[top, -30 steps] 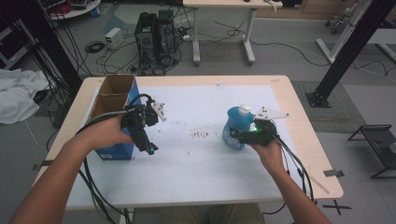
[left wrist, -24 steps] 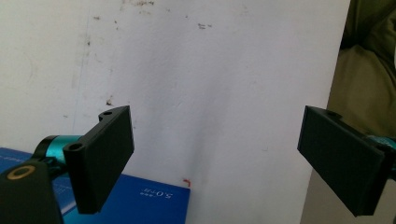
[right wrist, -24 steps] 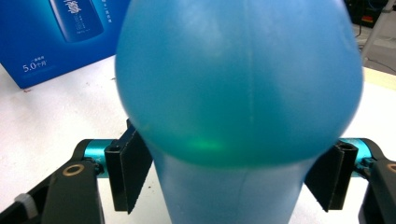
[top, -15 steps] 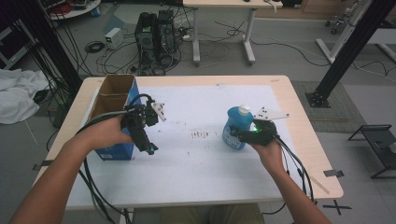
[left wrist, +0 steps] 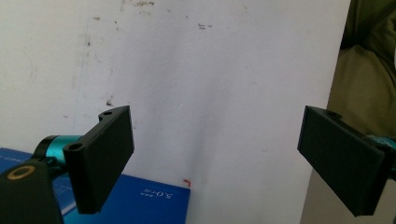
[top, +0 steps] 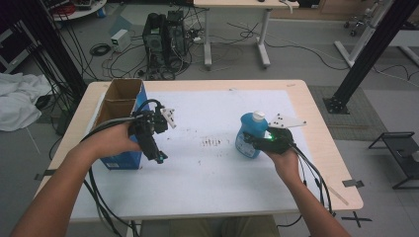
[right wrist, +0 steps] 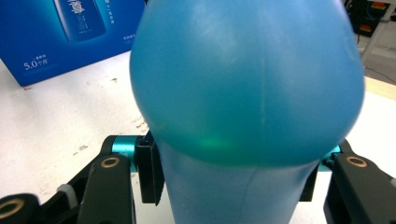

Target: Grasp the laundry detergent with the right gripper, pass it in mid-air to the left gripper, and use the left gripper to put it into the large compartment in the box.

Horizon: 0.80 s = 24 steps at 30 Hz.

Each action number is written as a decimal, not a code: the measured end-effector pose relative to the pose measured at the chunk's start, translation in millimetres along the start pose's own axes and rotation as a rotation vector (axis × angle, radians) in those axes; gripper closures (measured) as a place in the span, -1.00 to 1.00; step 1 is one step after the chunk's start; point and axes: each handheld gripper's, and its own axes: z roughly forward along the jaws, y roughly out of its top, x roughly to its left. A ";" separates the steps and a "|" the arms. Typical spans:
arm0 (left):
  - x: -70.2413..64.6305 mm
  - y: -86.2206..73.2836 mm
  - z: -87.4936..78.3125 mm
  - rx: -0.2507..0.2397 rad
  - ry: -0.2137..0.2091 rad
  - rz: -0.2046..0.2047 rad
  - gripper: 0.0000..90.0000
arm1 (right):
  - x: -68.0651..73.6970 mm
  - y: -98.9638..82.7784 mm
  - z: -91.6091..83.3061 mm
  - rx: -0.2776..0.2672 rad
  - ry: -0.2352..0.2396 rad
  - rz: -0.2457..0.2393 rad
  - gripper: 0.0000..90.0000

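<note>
A blue plastic bottle (top: 247, 127) with a white cap (top: 258, 116) stands right of the table's middle. My right gripper (top: 252, 144) is shut on the bottle's lower body from the right side. In the right gripper view the bottle (right wrist: 247, 79) bulges over the right gripper (right wrist: 229, 186), a black jaw pressed against each side. My left gripper (top: 158, 156) hangs over the white table cover (top: 207, 173), just right of an open blue cardboard box (top: 121, 160). In the left gripper view the left gripper (left wrist: 224, 161) stands open with nothing between its jaws.
A patch of dark specks (top: 212, 142) marks the cover between the grippers. The blue box (left wrist: 140, 205) lies close under the left jaw. Cables (top: 104, 197) trail off the table's front edge. A computer tower (top: 165, 37) and a desk (top: 237, 29) stand beyond the table.
</note>
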 end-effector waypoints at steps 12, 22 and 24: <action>-0.7 4.3 -5.3 -0.017 -0.002 0.007 -0.76 | 0.0 3.1 -5.8 -0.005 0.018 -0.009 -0.04; -3.5 25.2 -18.7 -0.051 0.026 0.037 -0.76 | -5.9 22.0 -31.5 0.004 0.107 -0.066 -0.04; -4.0 30.4 -20.8 -0.051 0.026 0.045 -0.76 | -3.3 27.3 -38.5 0.011 0.130 -0.074 -0.04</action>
